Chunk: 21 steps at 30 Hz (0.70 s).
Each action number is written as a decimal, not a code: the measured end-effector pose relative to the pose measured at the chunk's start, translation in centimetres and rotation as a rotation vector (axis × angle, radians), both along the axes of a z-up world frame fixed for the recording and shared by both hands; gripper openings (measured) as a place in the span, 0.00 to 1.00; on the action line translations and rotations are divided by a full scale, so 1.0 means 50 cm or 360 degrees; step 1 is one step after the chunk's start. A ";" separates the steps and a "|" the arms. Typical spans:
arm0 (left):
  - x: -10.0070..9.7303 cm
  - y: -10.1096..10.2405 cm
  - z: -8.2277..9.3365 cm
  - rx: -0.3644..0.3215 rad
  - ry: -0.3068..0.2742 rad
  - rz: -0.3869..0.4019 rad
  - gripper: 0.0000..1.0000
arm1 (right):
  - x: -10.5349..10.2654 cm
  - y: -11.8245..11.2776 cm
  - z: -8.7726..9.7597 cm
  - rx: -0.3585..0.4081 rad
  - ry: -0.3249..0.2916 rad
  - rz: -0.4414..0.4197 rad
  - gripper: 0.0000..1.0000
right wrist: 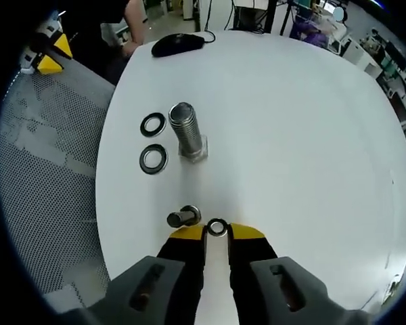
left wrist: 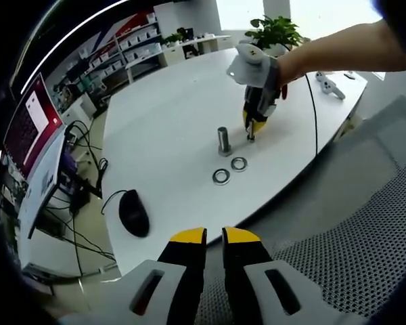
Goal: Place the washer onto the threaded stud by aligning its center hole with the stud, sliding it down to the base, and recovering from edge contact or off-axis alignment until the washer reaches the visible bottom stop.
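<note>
R gripper (right wrist: 217,233) pinches a washer (right wrist: 217,227) (probably edge-on) near stud (right wrist: 187,130); L gripper (left wrist: 214,237) closed, empty.

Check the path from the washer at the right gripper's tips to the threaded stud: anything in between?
Nothing visible blocks it. The washer sits at the right gripper tips; bare white table lies between it and the threaded stud. A short bolt lies just left, two spare washers beside the stud.

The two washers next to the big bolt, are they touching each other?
Apart. In the right gripper view, white table shows between the upper washer and the lower washer, both lying flat left of the bolt.
</note>
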<state>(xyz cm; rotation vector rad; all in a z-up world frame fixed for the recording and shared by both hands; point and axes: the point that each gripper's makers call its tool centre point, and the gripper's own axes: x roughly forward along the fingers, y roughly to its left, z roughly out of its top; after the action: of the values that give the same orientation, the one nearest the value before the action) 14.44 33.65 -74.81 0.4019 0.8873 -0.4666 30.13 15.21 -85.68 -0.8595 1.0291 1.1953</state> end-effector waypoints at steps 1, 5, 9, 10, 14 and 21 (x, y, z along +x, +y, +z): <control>0.000 0.000 0.000 0.0000 0.0000 0.0000 0.07 | 0.000 0.000 0.000 -0.0004 -0.0001 0.0006 0.14; 0.000 0.000 0.000 0.0001 0.0002 -0.0003 0.07 | 0.003 -0.001 0.013 0.0004 -0.0001 0.0000 0.14; -0.001 -0.001 0.000 0.0003 0.0006 -0.0008 0.07 | 0.014 -0.010 0.028 0.0016 0.0000 -0.0036 0.14; -0.001 -0.001 -0.001 0.0002 0.0005 -0.0009 0.07 | 0.016 -0.014 0.032 0.0023 0.0000 -0.0048 0.14; -0.001 -0.002 0.000 0.0002 0.0004 -0.0010 0.07 | 0.024 -0.023 0.062 0.0077 0.0000 -0.0107 0.14; 0.000 -0.004 0.001 -0.0002 0.0001 -0.0018 0.07 | -0.001 -0.019 0.108 0.0096 0.0007 -0.0058 0.14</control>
<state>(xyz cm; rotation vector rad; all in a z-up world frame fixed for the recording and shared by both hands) 14.42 33.44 -74.77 0.4060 0.8857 -0.4777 30.07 14.24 -80.26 -0.7883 1.0034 1.1920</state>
